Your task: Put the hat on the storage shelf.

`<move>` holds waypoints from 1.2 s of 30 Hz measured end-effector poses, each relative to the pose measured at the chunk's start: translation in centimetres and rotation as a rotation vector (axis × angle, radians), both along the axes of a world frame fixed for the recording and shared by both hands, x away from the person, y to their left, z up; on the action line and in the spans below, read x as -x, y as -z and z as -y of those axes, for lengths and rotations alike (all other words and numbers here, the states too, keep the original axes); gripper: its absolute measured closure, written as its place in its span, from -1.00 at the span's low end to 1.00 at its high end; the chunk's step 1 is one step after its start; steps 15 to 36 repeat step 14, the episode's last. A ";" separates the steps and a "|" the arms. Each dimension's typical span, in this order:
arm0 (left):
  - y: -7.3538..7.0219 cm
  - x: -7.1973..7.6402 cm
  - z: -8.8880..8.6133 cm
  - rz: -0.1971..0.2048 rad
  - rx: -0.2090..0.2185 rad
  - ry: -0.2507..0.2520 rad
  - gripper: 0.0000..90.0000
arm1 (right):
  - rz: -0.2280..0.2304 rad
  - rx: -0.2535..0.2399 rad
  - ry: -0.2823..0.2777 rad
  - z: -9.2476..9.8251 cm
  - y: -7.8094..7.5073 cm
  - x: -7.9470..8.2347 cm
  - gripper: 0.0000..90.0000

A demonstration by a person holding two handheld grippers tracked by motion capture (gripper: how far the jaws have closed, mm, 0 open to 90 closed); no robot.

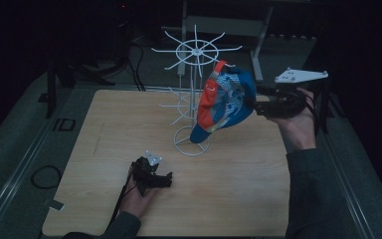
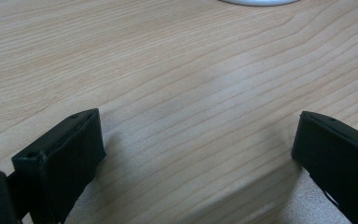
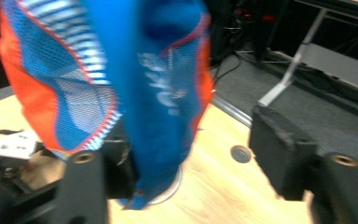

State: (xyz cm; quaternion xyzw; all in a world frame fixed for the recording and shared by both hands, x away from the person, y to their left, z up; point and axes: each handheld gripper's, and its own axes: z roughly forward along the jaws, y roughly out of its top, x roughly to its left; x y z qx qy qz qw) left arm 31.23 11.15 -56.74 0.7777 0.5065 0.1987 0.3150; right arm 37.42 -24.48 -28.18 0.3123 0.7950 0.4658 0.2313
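Above table, cap at right tool

Left gripper low, jaws apart, right gripper raised, jaws apart

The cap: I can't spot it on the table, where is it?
High view, right of centre: the cap hangs in the air beside the white wire rack, at the right gripper.

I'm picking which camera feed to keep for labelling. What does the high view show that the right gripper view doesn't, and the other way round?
High view alone: the white wire rack's spoked top and the grey plate on the right gripper. Right gripper view alone: the cap's mesh and lettering close up, a round grey disc near the table edge, and the wide gap between its own jaws. Both: the blue-and-orange cap, the wooden table, and the left gripper resting low on it.
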 end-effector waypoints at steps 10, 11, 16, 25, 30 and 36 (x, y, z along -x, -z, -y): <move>0.0 0.0 0.0 0.001 0.000 -0.001 -0.94 | -0.018 -0.024 -0.009 0.4 1.4 1.1 -0.70; 0.0 0.0 0.0 0.001 0.000 0.000 -0.94 | -0.019 -0.036 -0.018 0.5 1.6 1.3 -0.72; 0.0 0.0 0.0 0.000 0.000 0.001 -0.94 | -0.024 -0.042 -0.022 0.6 1.8 1.6 -0.73; 0.0 0.0 0.0 0.000 0.000 0.001 -0.94 | -0.024 -0.042 -0.022 0.6 1.8 1.6 -0.73; 0.0 0.0 0.0 0.000 0.000 0.001 -0.94 | -0.024 -0.042 -0.022 0.6 1.8 1.6 -0.73; 0.0 0.0 0.0 0.000 0.000 0.001 -0.94 | -0.024 -0.042 -0.022 0.6 1.8 1.6 -0.73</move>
